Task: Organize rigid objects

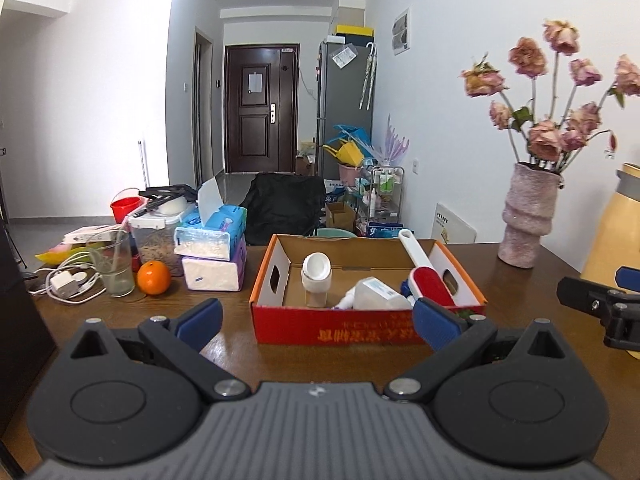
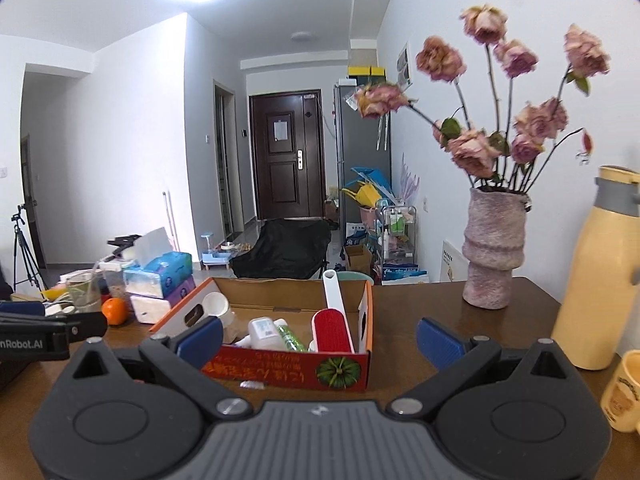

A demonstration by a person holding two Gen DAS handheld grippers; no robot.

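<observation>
A red and orange cardboard box stands open on the brown table. Inside it lie a white lidded jar, a white bottle, a green item and a red lint brush with a white handle. My left gripper is open just in front of the box, holding nothing. My right gripper is open too, level with the box's near wall, also holding nothing. Each gripper shows at the edge of the other's view.
Left of the box are tissue packs, an orange, a glass and white chargers. On the right stand a pink vase of dried roses, a yellow flask and a yellow mug.
</observation>
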